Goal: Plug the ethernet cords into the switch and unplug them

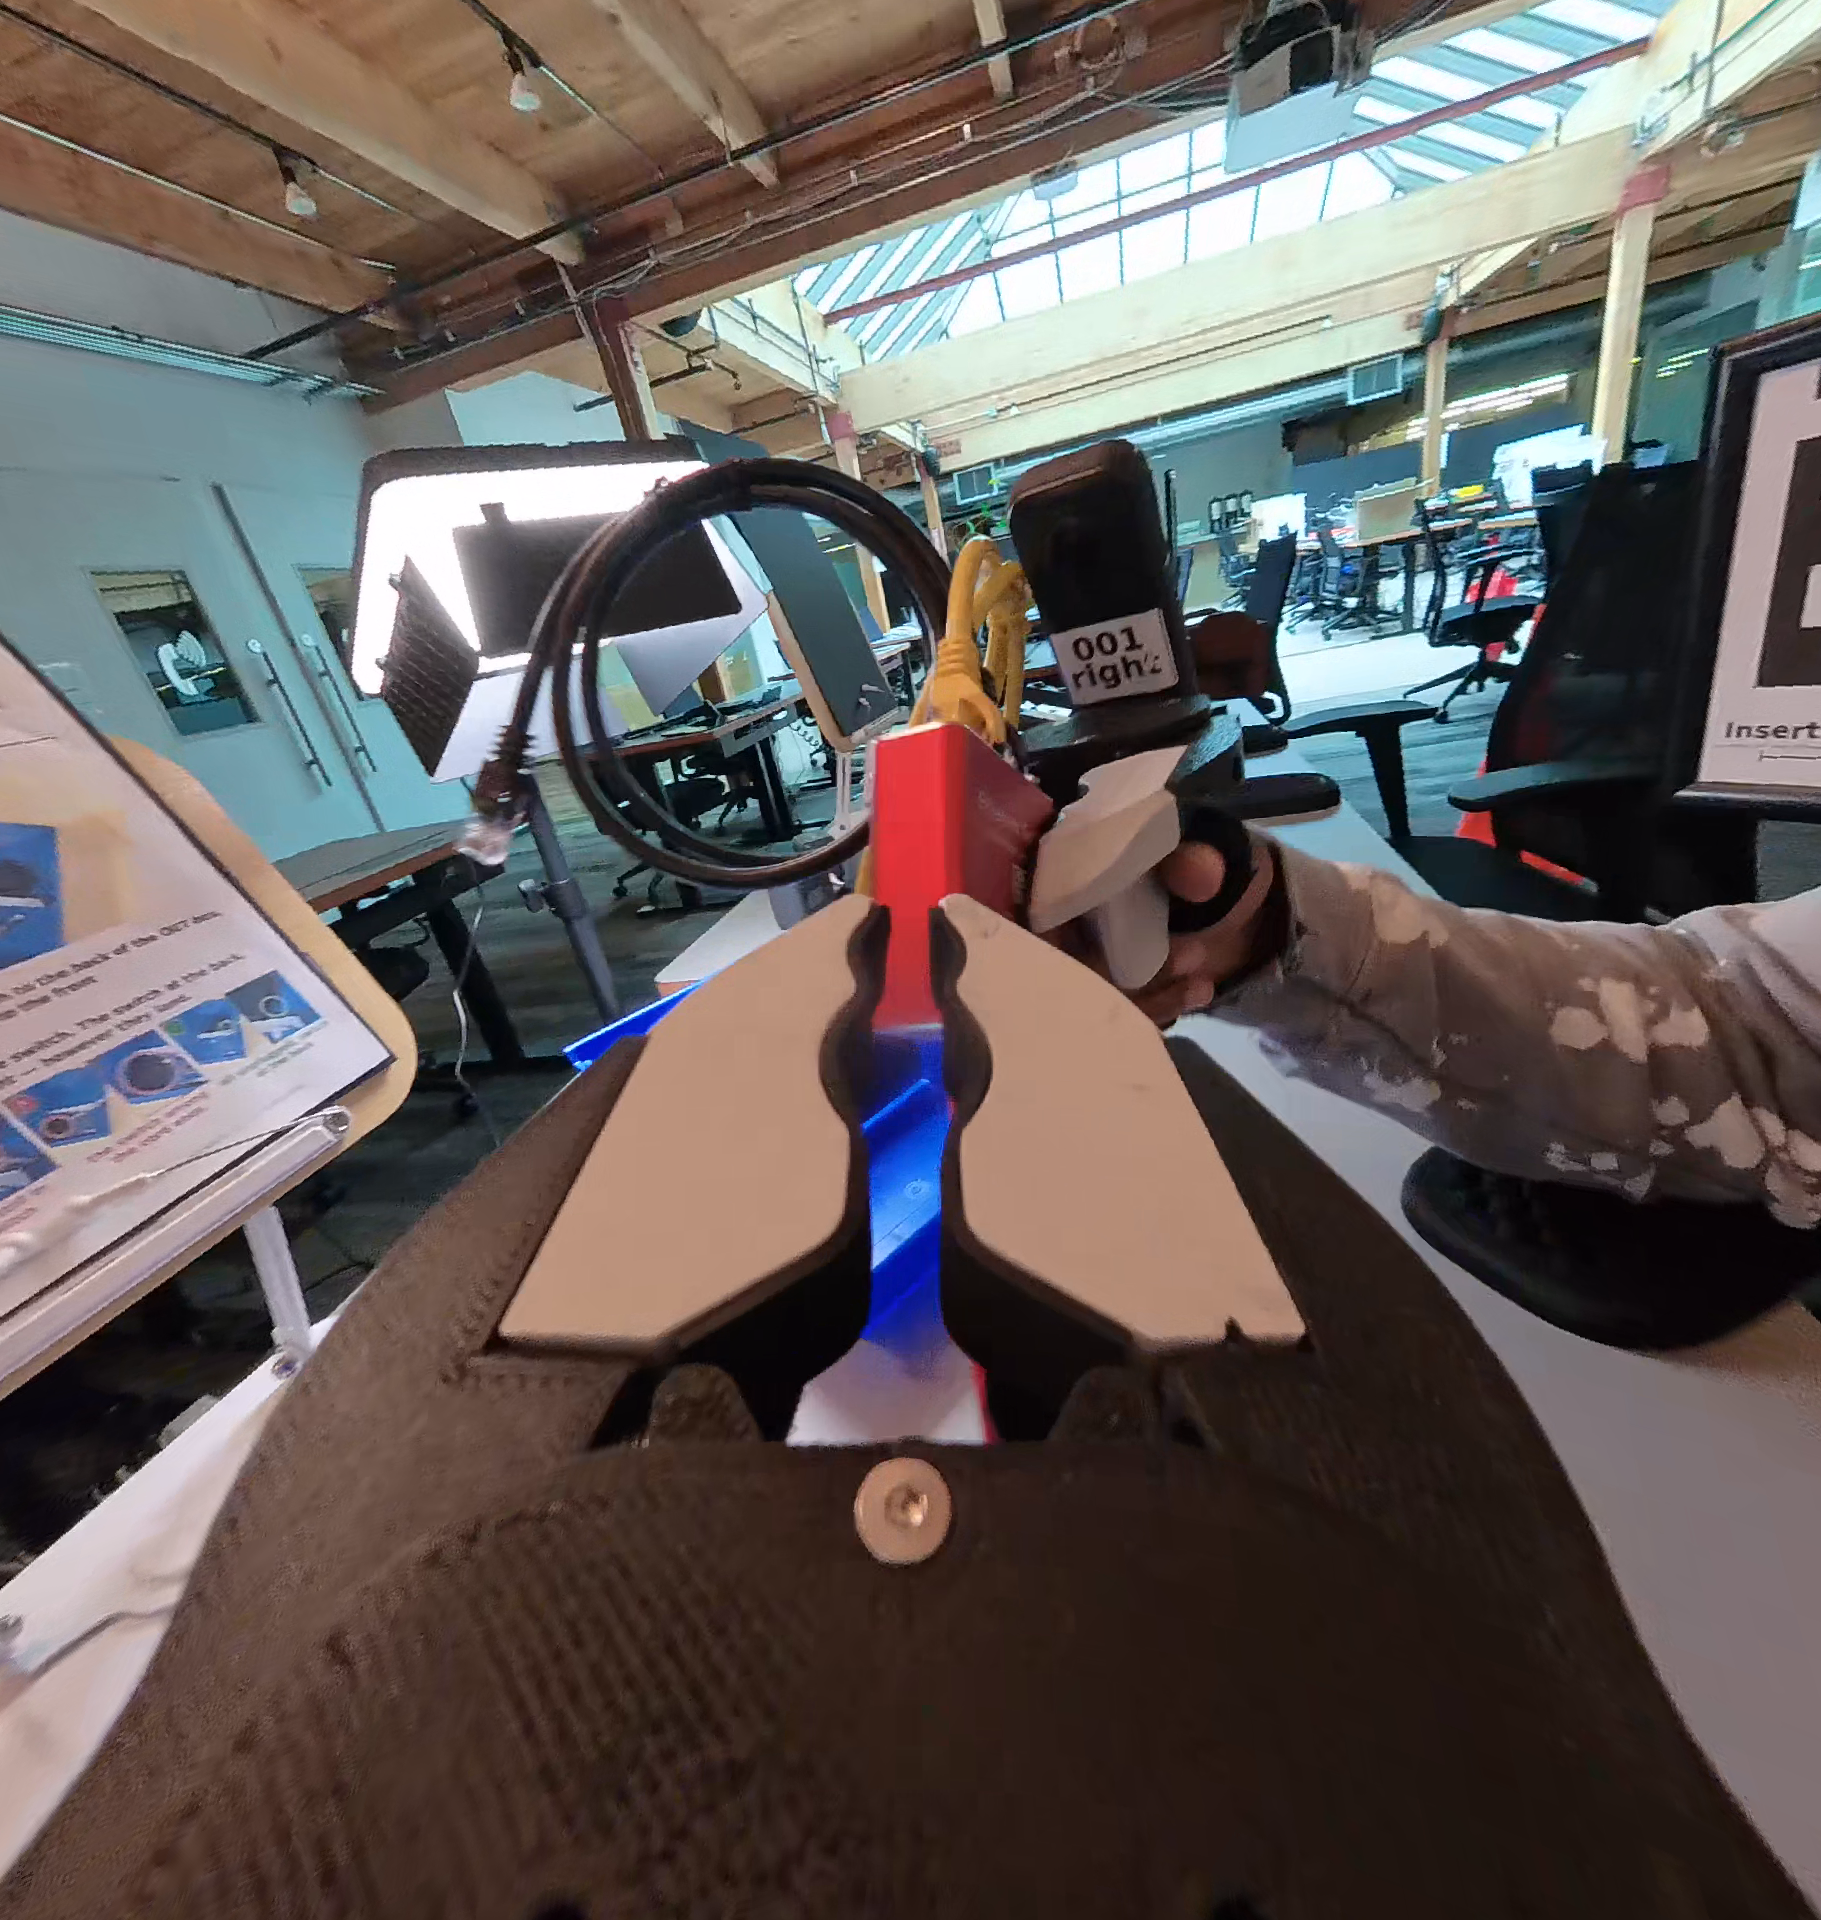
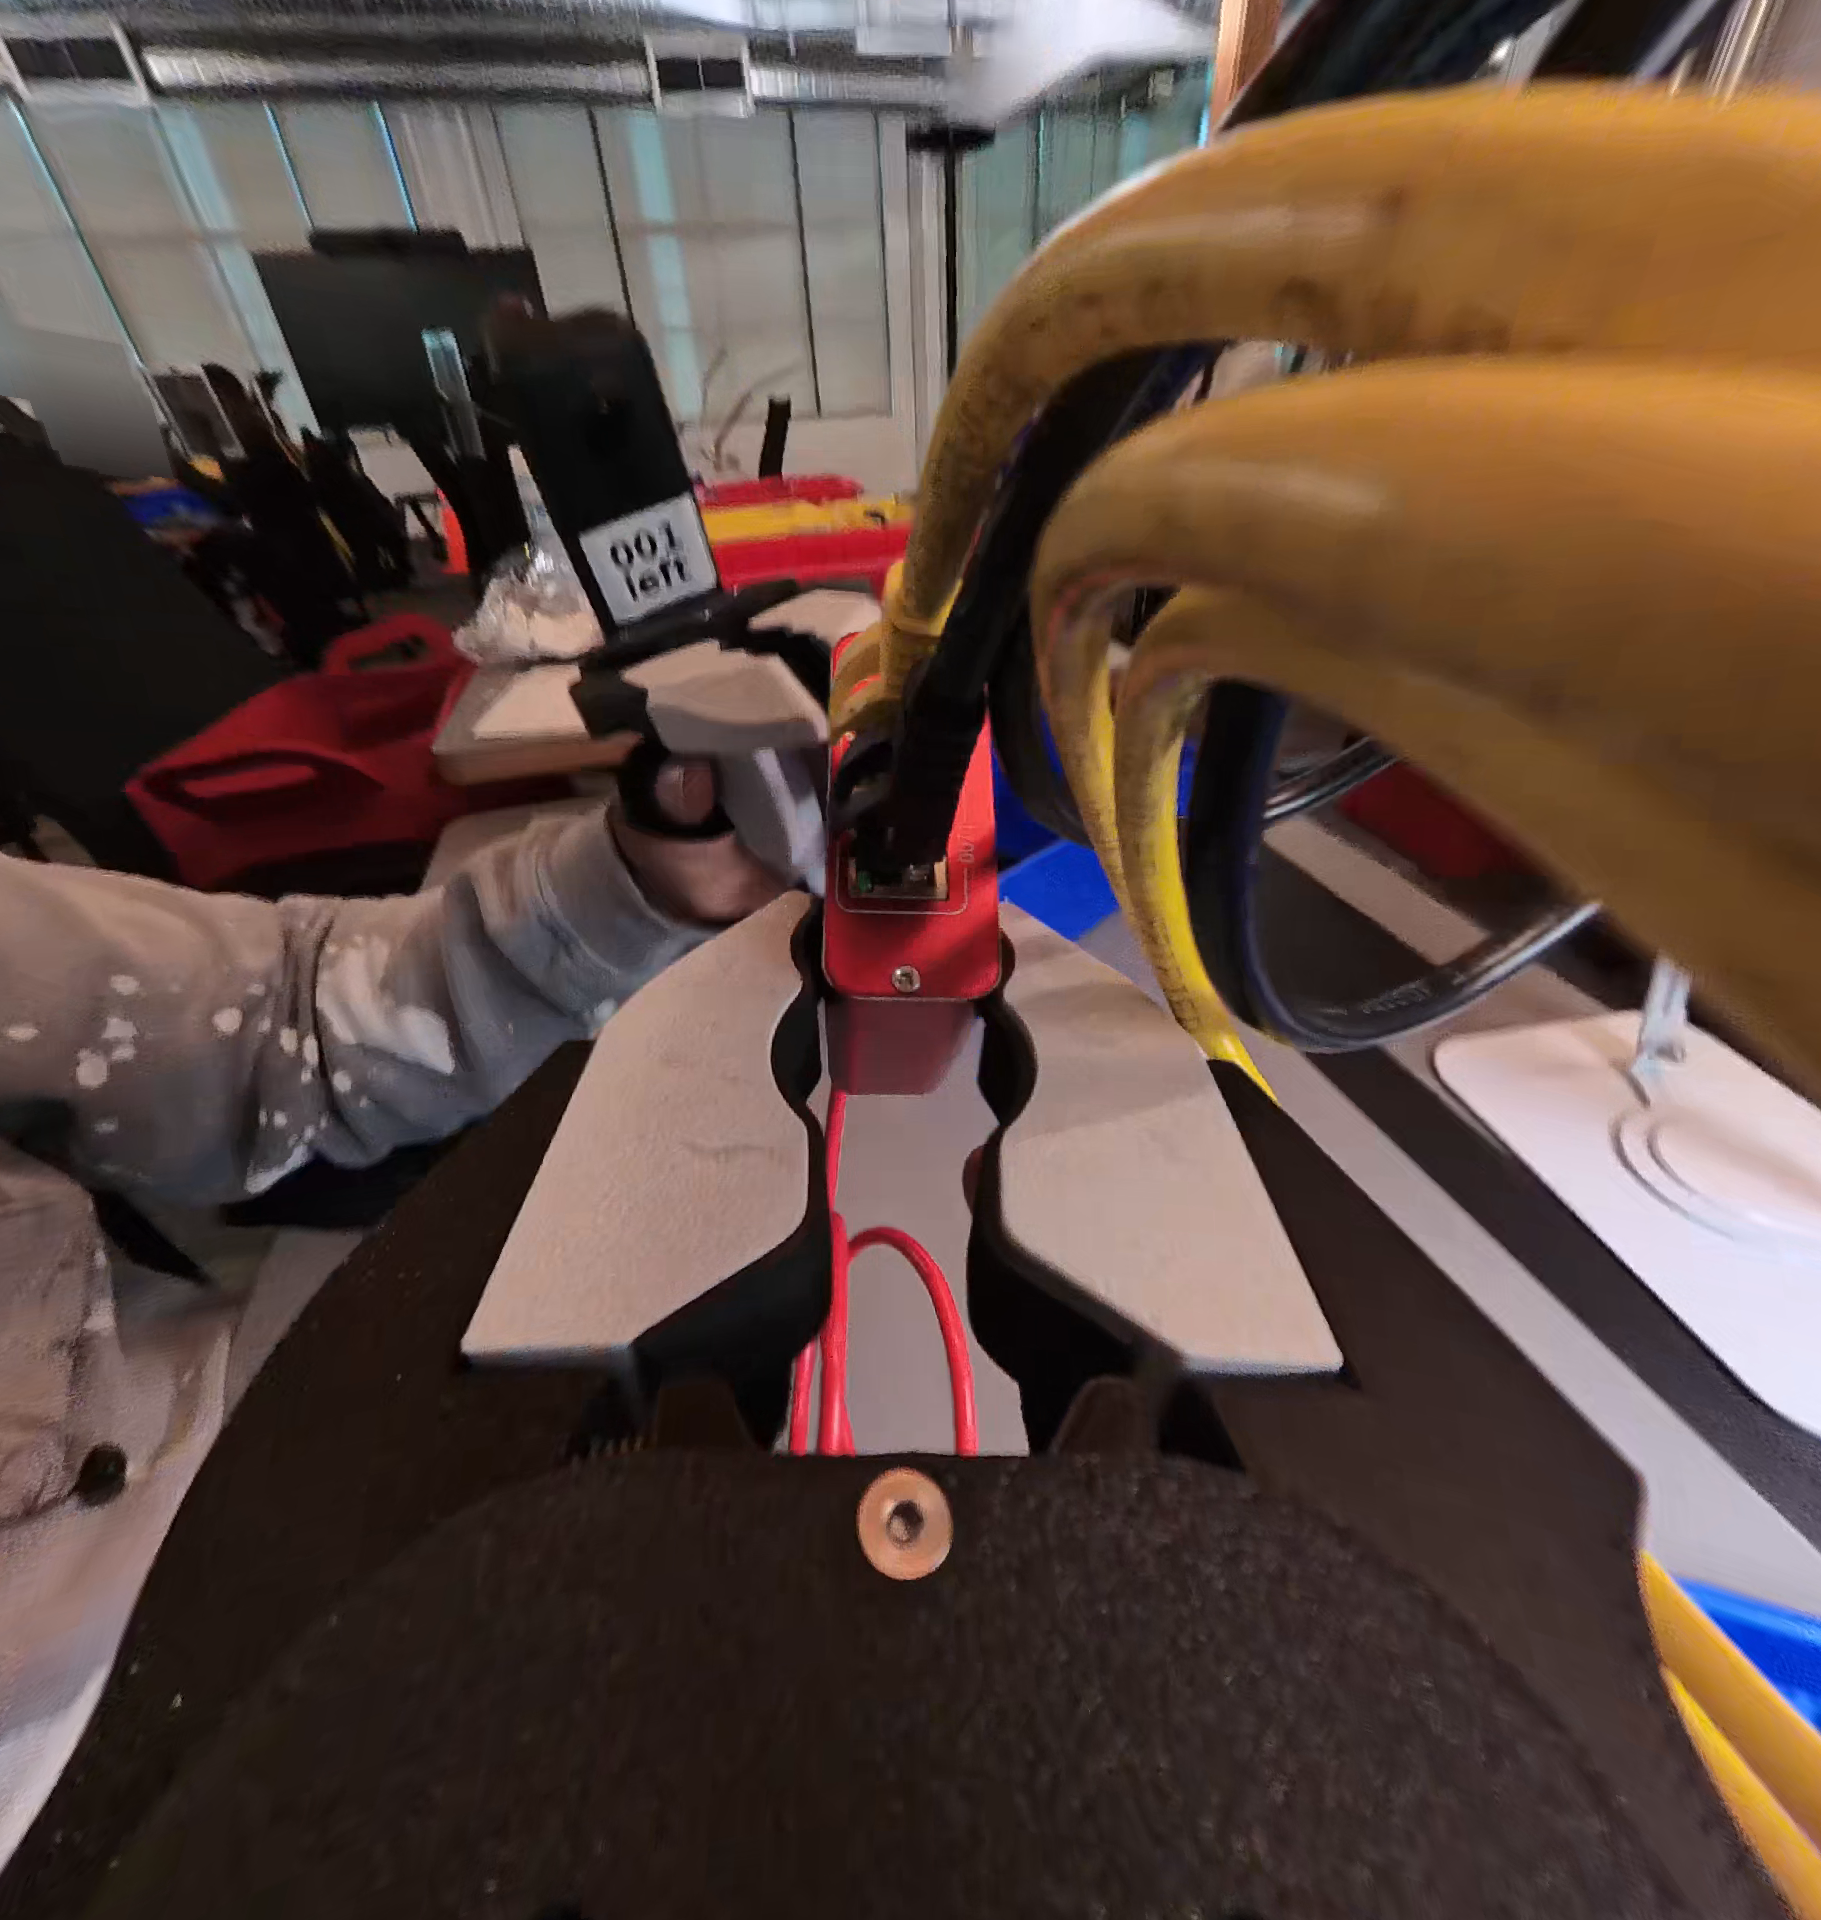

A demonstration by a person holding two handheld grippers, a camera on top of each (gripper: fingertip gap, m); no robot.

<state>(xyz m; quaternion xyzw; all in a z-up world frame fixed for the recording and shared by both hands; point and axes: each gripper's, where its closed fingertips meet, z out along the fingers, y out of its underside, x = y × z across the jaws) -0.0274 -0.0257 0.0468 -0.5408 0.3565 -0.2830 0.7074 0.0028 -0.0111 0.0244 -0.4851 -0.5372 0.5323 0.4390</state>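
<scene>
Both grippers pinch the red switch [image 2: 911, 935], held up above the table [image 1: 1654, 1455]: left gripper [image 1: 908, 925] on one end, right gripper [image 2: 906, 997] on the other. Black cord [image 2: 916, 748] and yellow cord [image 2: 947, 499] plugged in; black loop's free plug [image 1: 490, 821] dangles.

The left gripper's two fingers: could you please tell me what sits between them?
The red switch is clamped between the left gripper's fingers, seen in the left wrist view.

Your two wrist views face each other at close range, each looking along its own fingers; both share the red switch [image 1: 911, 831] [image 2: 911, 935] between them.
</scene>
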